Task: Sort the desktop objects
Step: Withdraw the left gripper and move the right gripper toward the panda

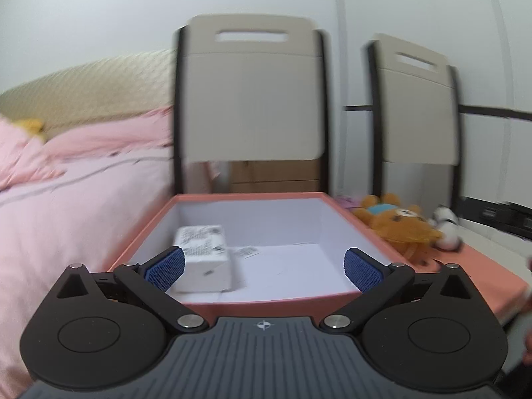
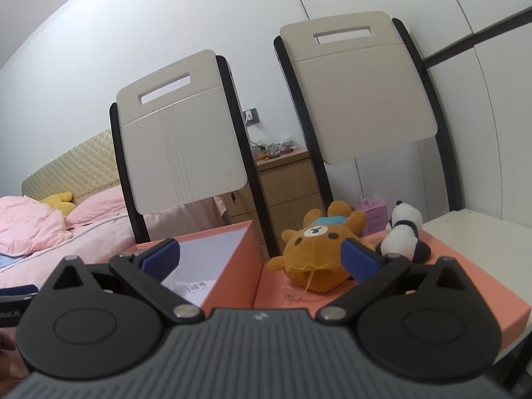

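Both tongs are hanging released: the left gripper over the salmon-pink box, a white carton by its left pad. The right gripper is facing the bear plush, the panda plush sitting beyond its right pad. A hurried reach is risking knocking the panda plush over.

Box interior mostly free (white packet crowds left corner).
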`<state>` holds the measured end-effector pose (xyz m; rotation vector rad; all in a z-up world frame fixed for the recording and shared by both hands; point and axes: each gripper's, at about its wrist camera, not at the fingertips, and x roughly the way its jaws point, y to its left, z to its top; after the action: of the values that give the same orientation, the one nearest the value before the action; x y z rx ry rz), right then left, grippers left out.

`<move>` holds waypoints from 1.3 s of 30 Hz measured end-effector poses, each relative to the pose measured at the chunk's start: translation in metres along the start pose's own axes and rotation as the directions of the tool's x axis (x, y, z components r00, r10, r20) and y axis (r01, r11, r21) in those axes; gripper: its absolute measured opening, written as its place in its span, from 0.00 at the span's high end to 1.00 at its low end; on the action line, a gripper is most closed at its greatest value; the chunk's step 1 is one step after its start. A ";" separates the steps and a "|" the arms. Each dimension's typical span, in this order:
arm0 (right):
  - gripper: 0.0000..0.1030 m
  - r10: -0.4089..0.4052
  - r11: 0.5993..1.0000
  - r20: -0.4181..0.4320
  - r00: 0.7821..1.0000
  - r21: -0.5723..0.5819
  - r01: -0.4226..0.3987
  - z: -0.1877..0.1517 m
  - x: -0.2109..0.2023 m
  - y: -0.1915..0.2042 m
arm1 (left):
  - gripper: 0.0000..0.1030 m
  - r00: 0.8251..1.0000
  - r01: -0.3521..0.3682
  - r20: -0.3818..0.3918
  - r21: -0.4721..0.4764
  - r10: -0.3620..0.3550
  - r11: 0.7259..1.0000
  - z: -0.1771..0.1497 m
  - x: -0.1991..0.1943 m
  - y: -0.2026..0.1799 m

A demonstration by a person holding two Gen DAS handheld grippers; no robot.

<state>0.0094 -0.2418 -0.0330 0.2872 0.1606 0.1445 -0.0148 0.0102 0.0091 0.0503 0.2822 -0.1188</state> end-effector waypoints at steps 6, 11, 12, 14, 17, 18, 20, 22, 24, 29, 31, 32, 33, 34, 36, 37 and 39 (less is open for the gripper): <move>0.00 -0.033 0.999 0.004 0.999 -0.021 0.033 0.002 0.001 -0.004 | 0.00 0.993 0.108 0.037 0.045 -0.110 0.993 0.000 -0.013 -0.012; 0.00 -0.038 0.999 0.000 0.999 0.037 0.038 0.004 0.005 -0.012 | 0.00 0.983 0.184 0.010 -0.005 -0.184 0.983 -0.005 -0.005 -0.007; 0.00 -0.032 0.998 0.001 0.999 0.049 0.032 0.005 0.005 -0.012 | 0.00 0.981 0.193 0.000 -0.015 -0.193 0.981 -0.006 -0.003 -0.005; 0.00 -0.017 0.997 0.006 1.000 0.070 0.017 0.005 0.003 -0.013 | 0.00 0.988 0.157 -0.013 -0.011 -0.157 0.988 -0.008 0.002 -0.004; 0.00 -0.002 0.997 0.007 1.000 0.074 0.002 0.004 0.001 -0.011 | 0.00 0.987 0.157 -0.032 -0.057 -0.159 0.986 -0.008 0.006 0.000; 0.00 0.001 0.997 0.008 1.000 0.073 -0.002 0.004 0.000 -0.010 | 0.00 0.986 0.159 -0.034 -0.054 -0.161 0.986 -0.007 0.007 0.000; 0.00 -0.003 0.997 0.009 1.000 0.071 0.002 0.004 -0.002 -0.011 | 0.00 0.989 0.139 -0.040 -0.030 -0.140 0.990 -0.007 0.007 -0.001; 0.00 -0.012 0.998 0.008 1.000 0.068 0.012 0.004 -0.003 -0.011 | 0.00 0.990 0.129 -0.048 -0.040 -0.131 0.991 -0.006 0.010 0.003; 0.00 -0.017 0.998 0.004 1.000 0.062 0.017 0.004 -0.003 -0.012 | 0.00 0.993 0.101 -0.054 -0.046 -0.104 0.994 -0.006 0.012 0.006; 0.00 -0.038 0.999 -0.003 0.999 0.034 0.038 0.006 -0.006 -0.012 | 0.00 0.996 0.042 -0.071 -0.050 -0.045 0.998 -0.013 0.020 0.009; 0.00 -0.056 0.998 -0.018 0.998 0.037 0.056 0.011 -0.004 -0.016 | 0.00 0.997 0.021 -0.068 -0.054 -0.025 0.998 -0.015 0.022 0.011; 0.00 -0.067 0.997 -0.028 0.997 0.032 0.068 0.014 -0.001 -0.018 | 0.00 0.998 0.011 -0.064 -0.058 -0.015 0.998 -0.015 0.022 0.012; 0.00 -0.076 0.997 -0.034 0.997 0.024 0.077 0.017 0.001 -0.020 | 0.00 0.998 0.004 -0.060 -0.066 -0.008 0.998 -0.015 0.022 0.014; 0.00 -0.080 0.997 -0.034 0.996 0.016 0.081 0.022 0.003 -0.022 | 0.00 0.998 -0.003 -0.056 -0.074 -0.001 0.997 -0.015 0.022 0.015; 0.00 -0.083 0.997 -0.030 0.996 -0.002 0.083 0.031 0.010 -0.028 | 0.00 0.999 -0.017 -0.051 -0.088 0.012 0.996 -0.015 0.023 0.018; 0.00 -0.094 0.996 -0.036 0.995 -0.016 0.093 0.036 0.016 -0.031 | 0.00 0.999 -0.023 -0.050 -0.093 0.019 0.995 -0.015 0.023 0.019; 0.00 -0.133 0.991 -0.073 0.989 -0.031 0.131 0.045 0.036 -0.039 | 0.00 0.998 -0.038 -0.050 -0.095 0.034 0.995 -0.016 0.024 0.019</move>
<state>0.0572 -0.2854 -0.0069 0.2442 0.2511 0.0264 0.0060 0.0275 -0.0120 -0.0374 0.3350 -0.0679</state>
